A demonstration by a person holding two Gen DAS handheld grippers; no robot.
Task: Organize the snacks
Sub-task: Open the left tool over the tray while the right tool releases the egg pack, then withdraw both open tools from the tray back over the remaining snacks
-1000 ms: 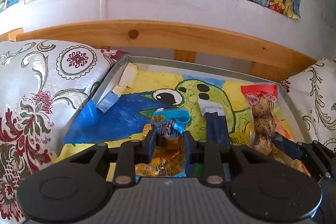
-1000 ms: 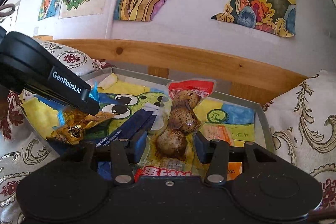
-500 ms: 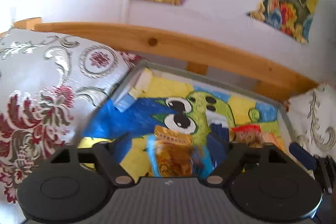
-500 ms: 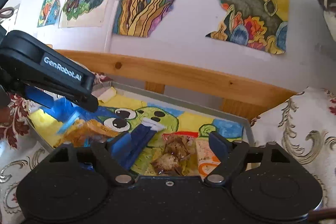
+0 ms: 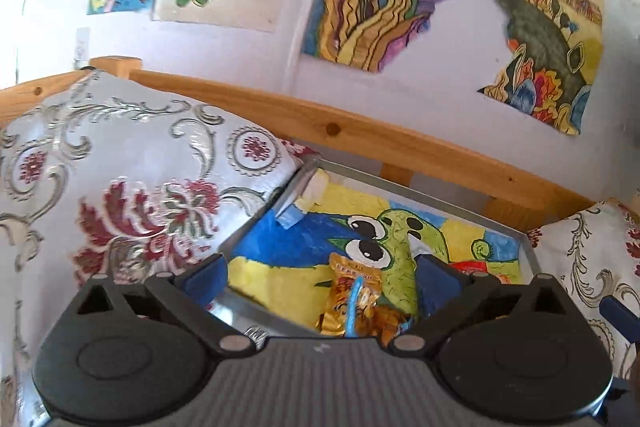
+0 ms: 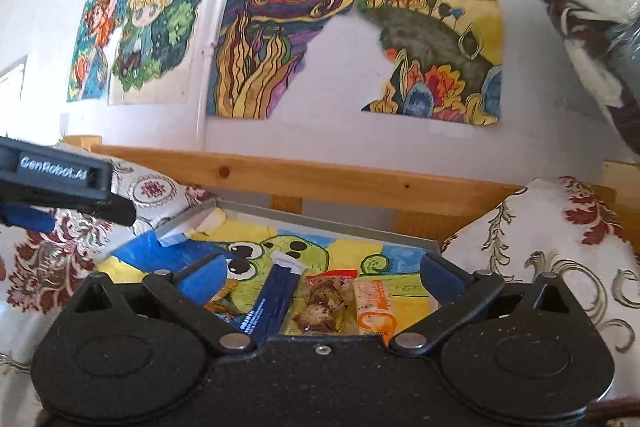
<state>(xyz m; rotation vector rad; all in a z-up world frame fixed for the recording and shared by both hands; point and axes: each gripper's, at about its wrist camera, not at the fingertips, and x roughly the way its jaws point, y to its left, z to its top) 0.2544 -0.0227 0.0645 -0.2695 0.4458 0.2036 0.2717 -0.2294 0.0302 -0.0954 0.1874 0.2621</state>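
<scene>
In the tray, crinkled gold snack packet

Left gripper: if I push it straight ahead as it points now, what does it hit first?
Probably the gold snack packet lying in the tray, right between the open left gripper fingers; depth is uncertain.

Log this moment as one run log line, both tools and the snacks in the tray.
left tool: open, empty | right tool: open, empty | tray: gold snack packet, blue stick pack, quail egg pack, orange bar
</scene>
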